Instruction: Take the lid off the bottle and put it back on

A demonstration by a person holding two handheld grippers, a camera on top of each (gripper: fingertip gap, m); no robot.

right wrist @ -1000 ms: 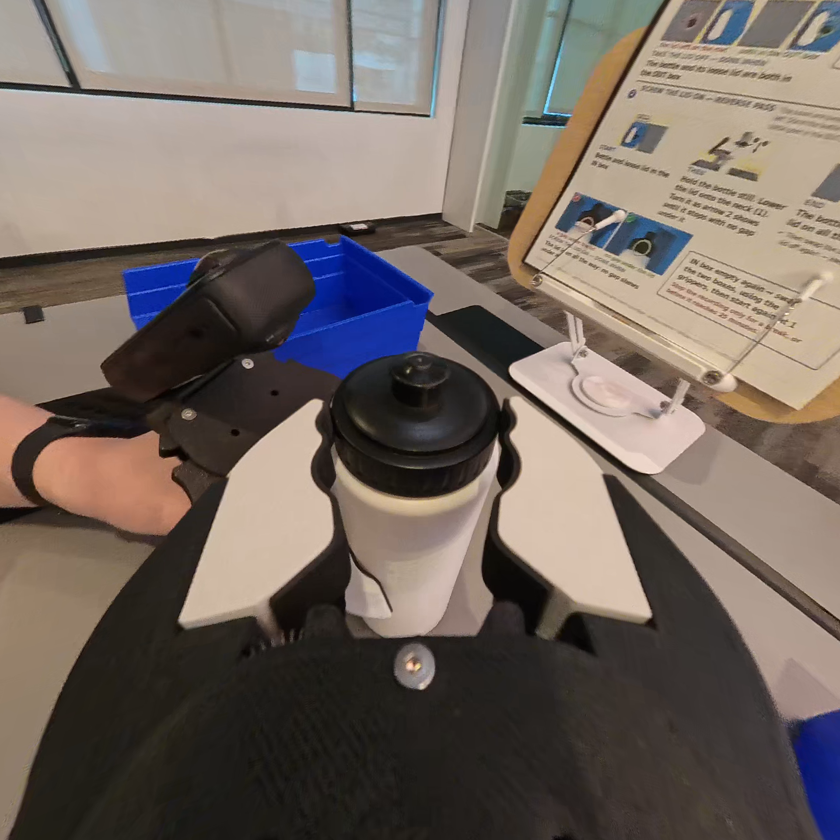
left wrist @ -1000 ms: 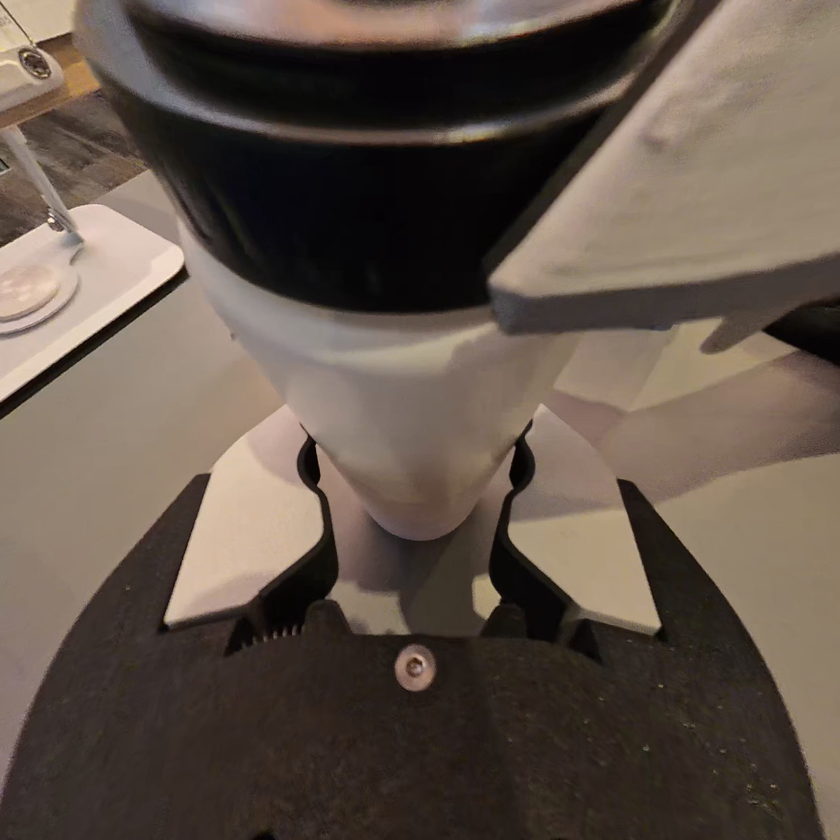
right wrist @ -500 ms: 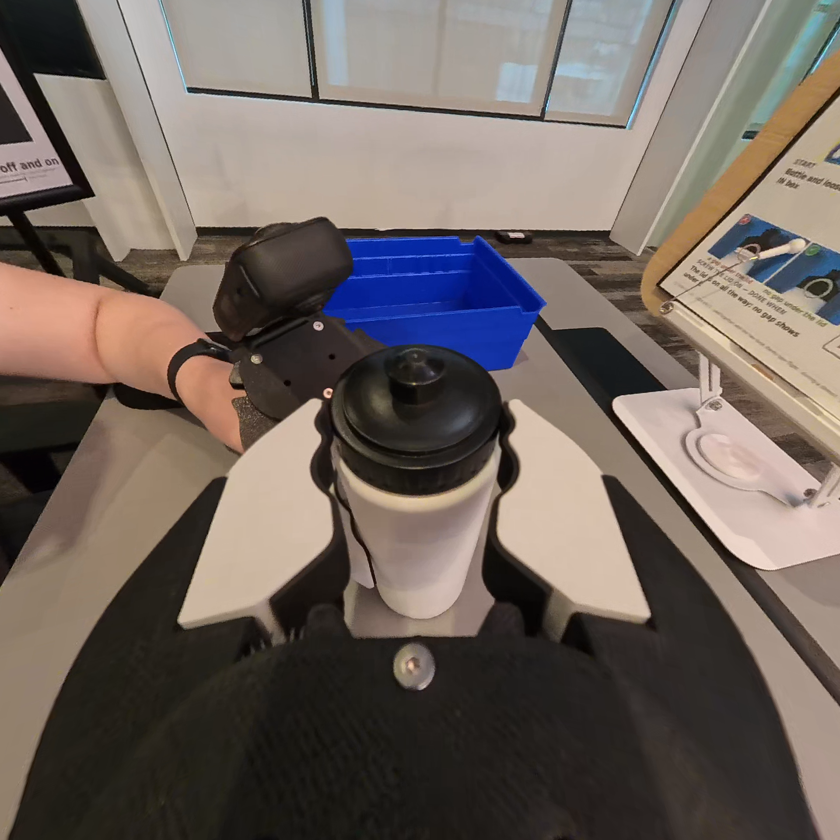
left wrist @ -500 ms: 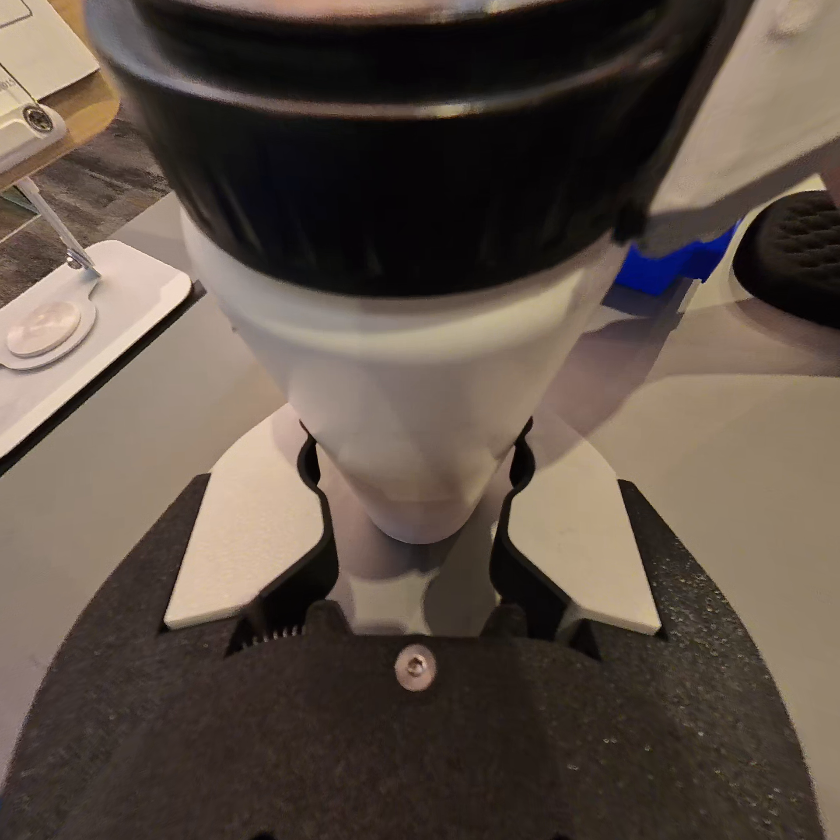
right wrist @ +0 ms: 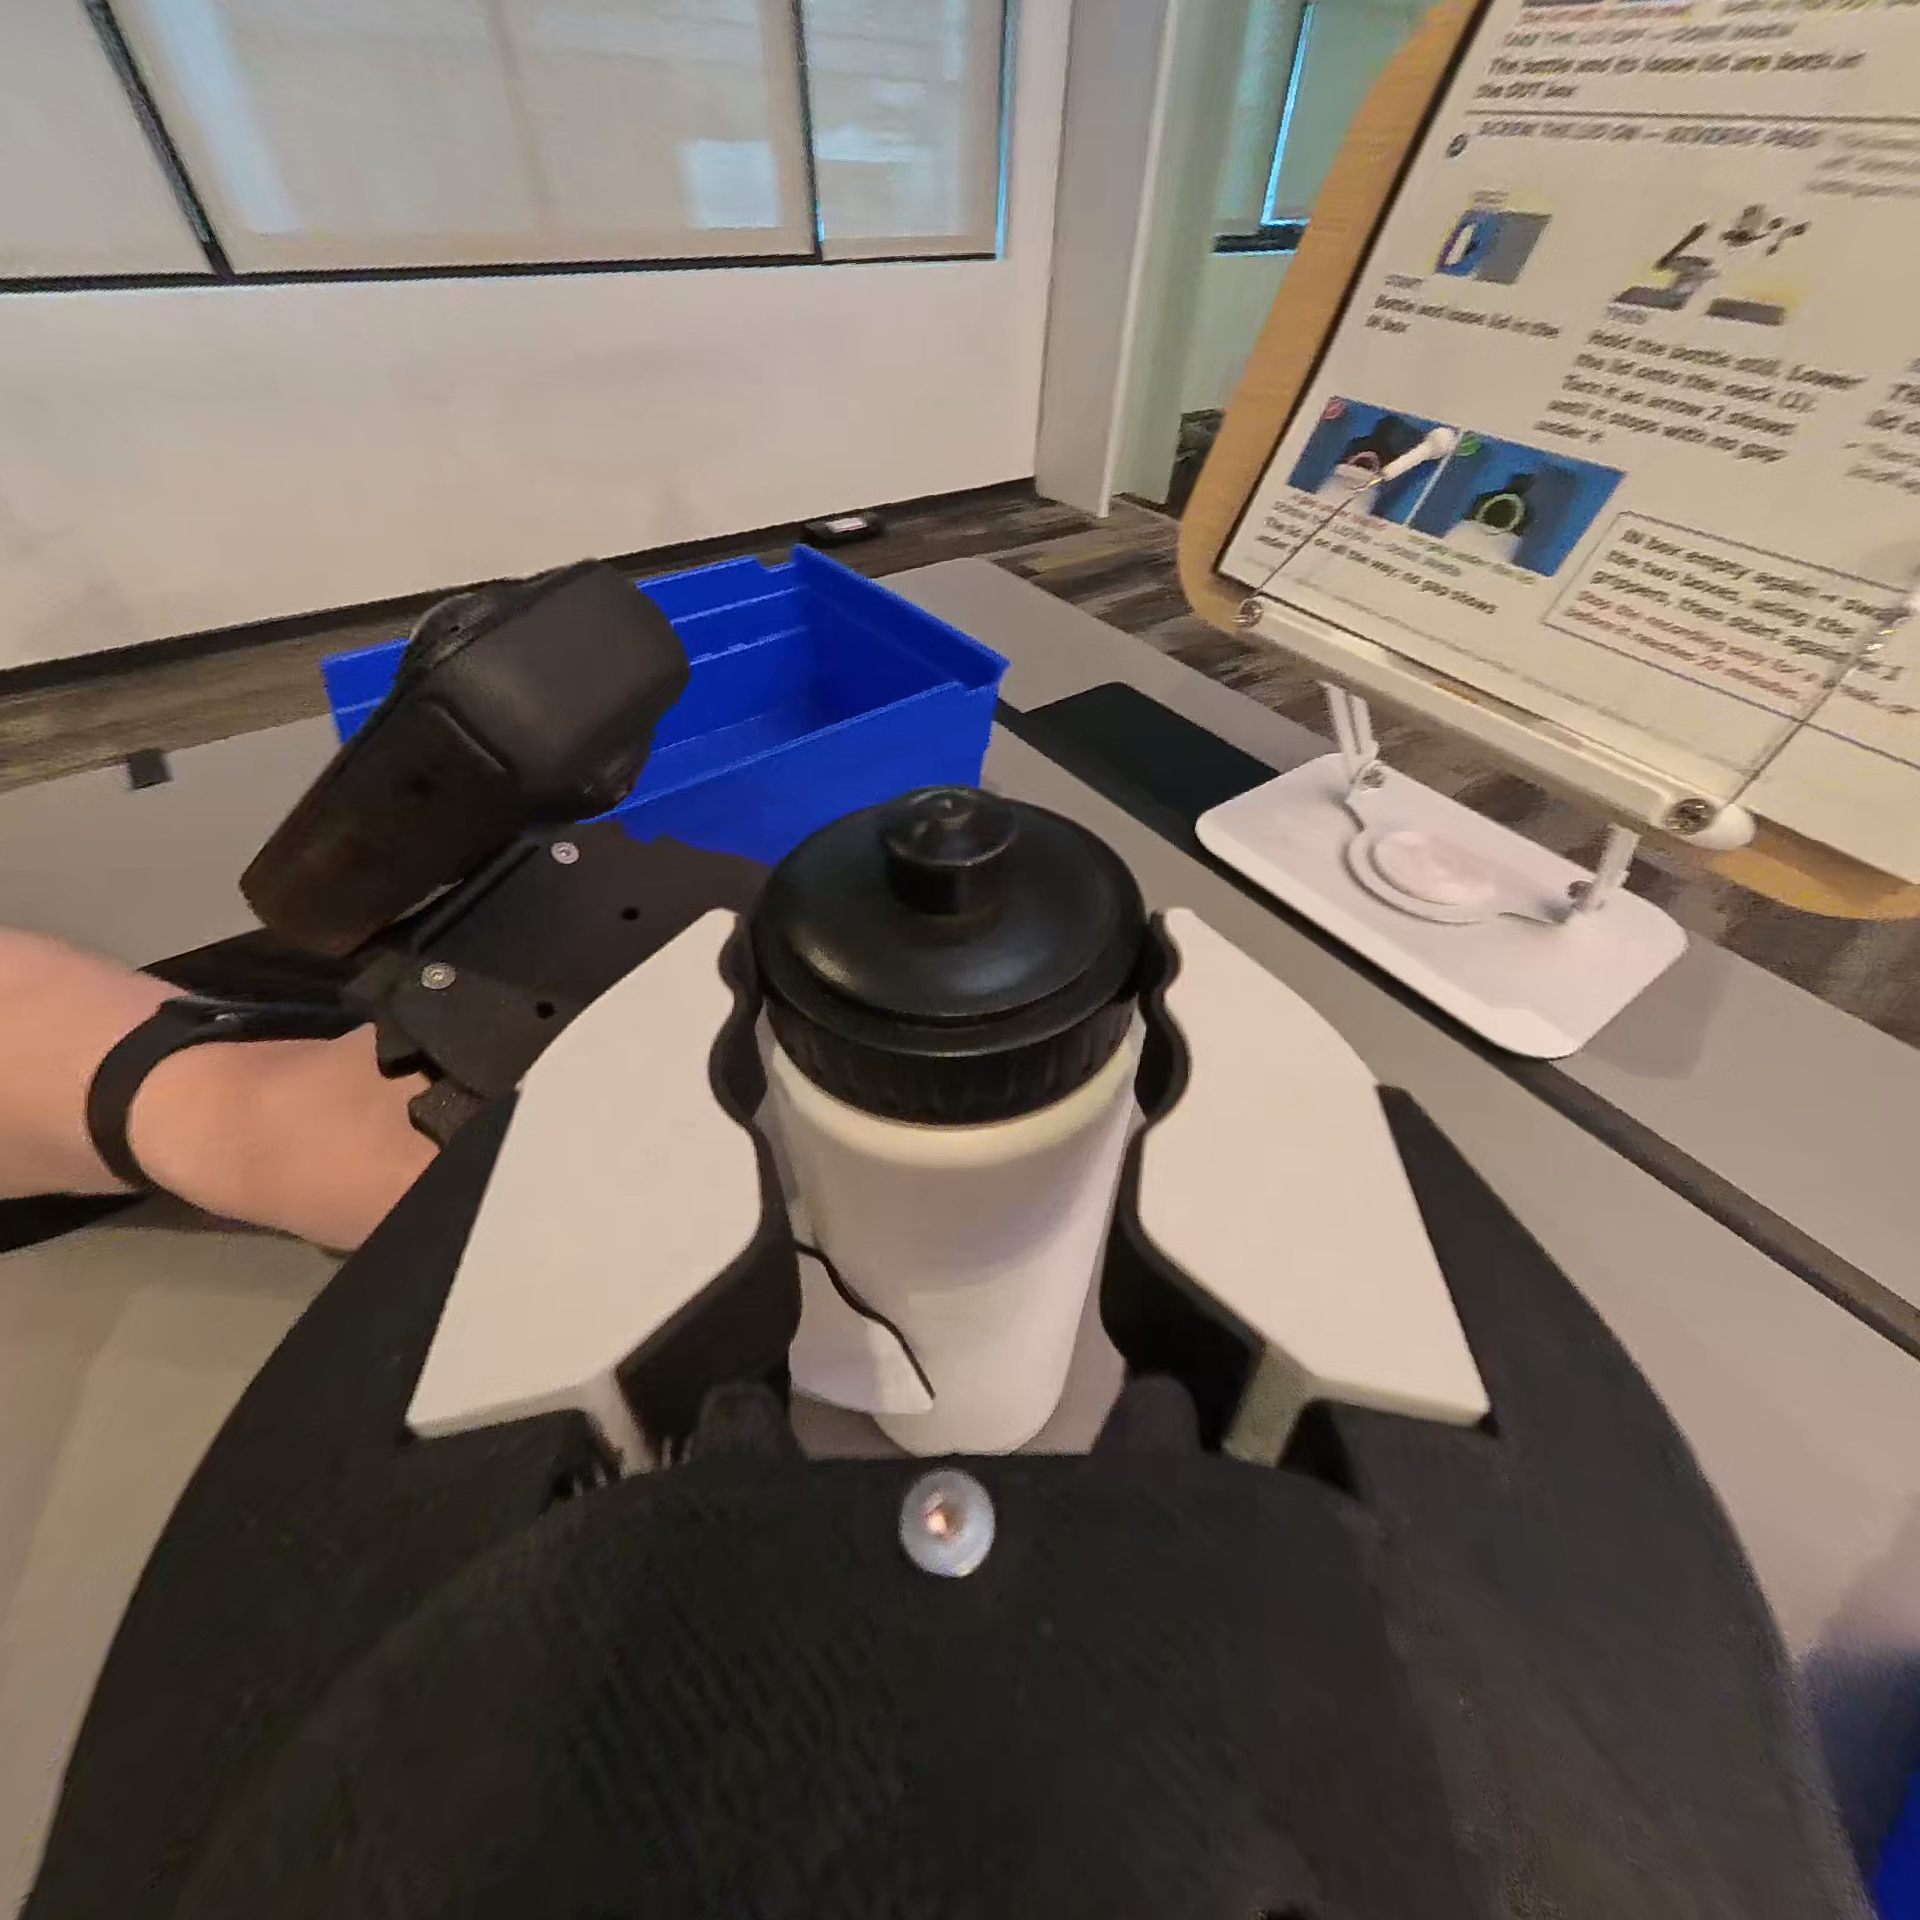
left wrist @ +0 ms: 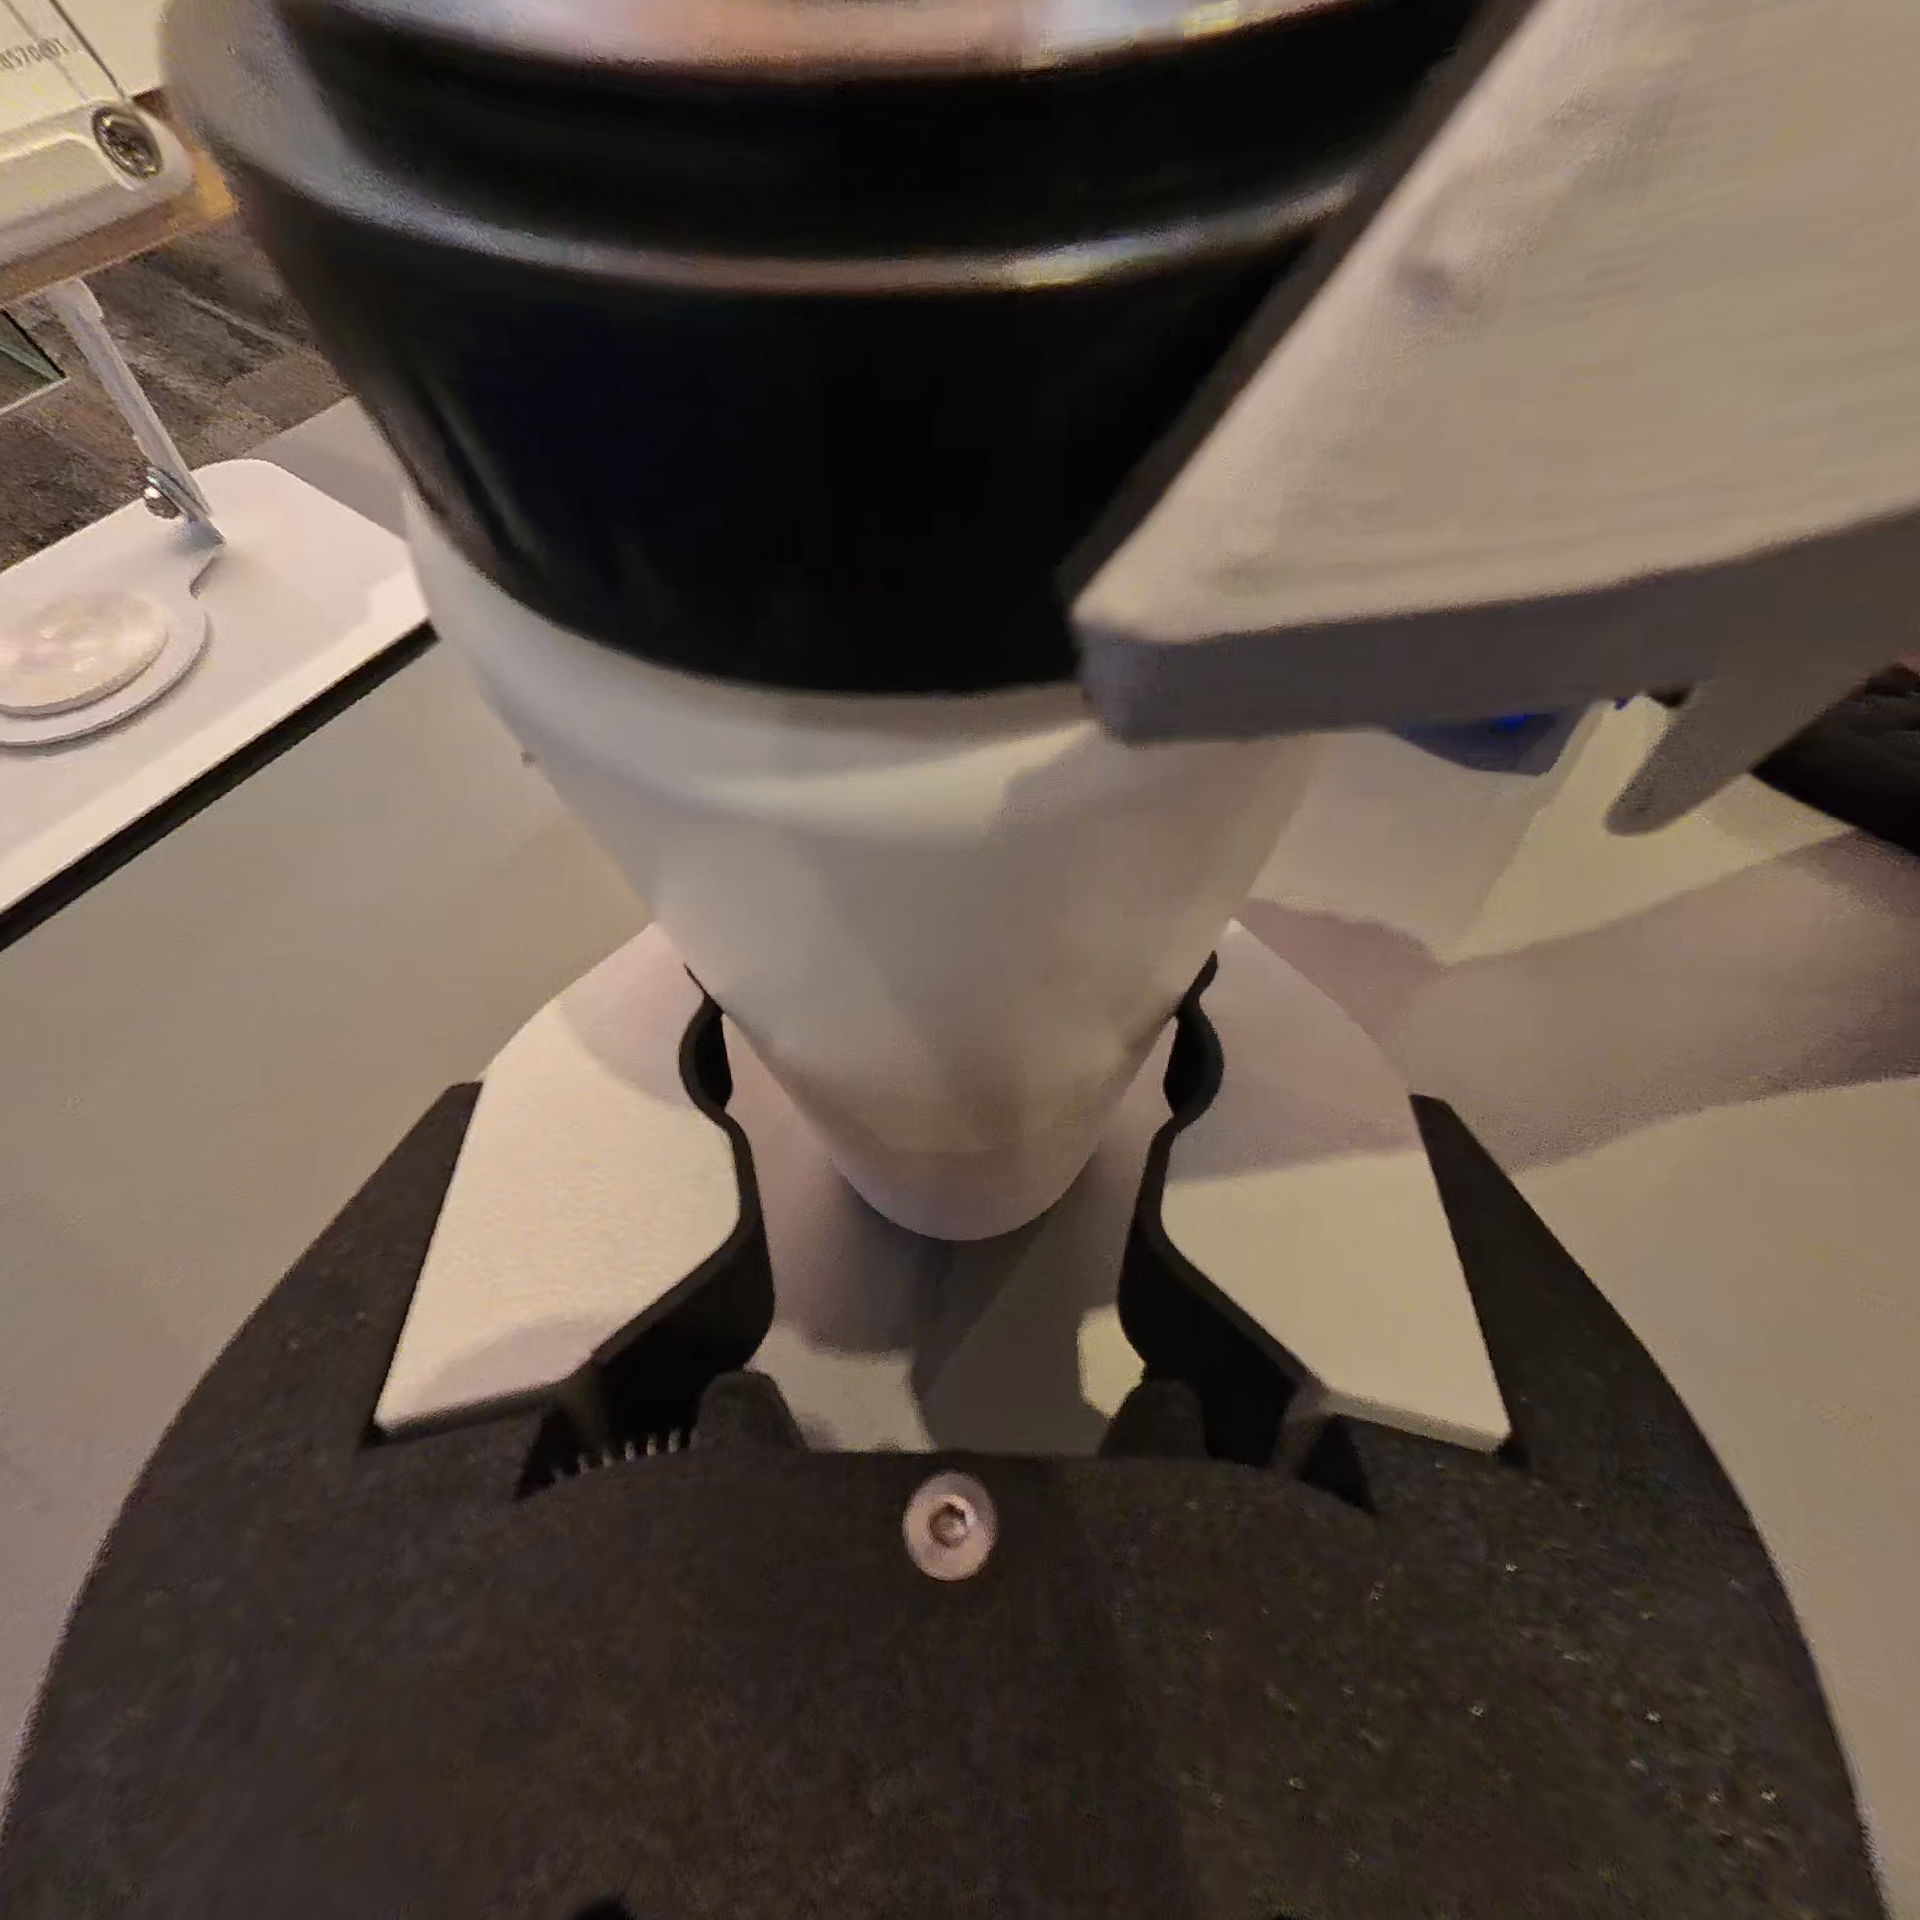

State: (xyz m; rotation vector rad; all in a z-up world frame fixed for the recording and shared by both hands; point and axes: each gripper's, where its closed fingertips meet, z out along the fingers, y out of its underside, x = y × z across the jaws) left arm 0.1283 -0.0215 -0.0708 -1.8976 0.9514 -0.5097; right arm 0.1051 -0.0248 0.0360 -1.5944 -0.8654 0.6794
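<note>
Right wrist view: right gripper (right wrist: pixel 951 1023) clamps lid (right wrist: pixel 940 951) (instruction sheet (right wrist: pixel 1621 395) blurred).

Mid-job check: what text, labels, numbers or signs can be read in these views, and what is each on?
Instruction sheet on the white stand, right wrist view: printed headings, captions and small pictures, partly blurred; I do not copy its wording.
Sheet corner, left wrist view: tiny print, too small to read.
Bottle, lid, blue bin: no writing visible.
</note>
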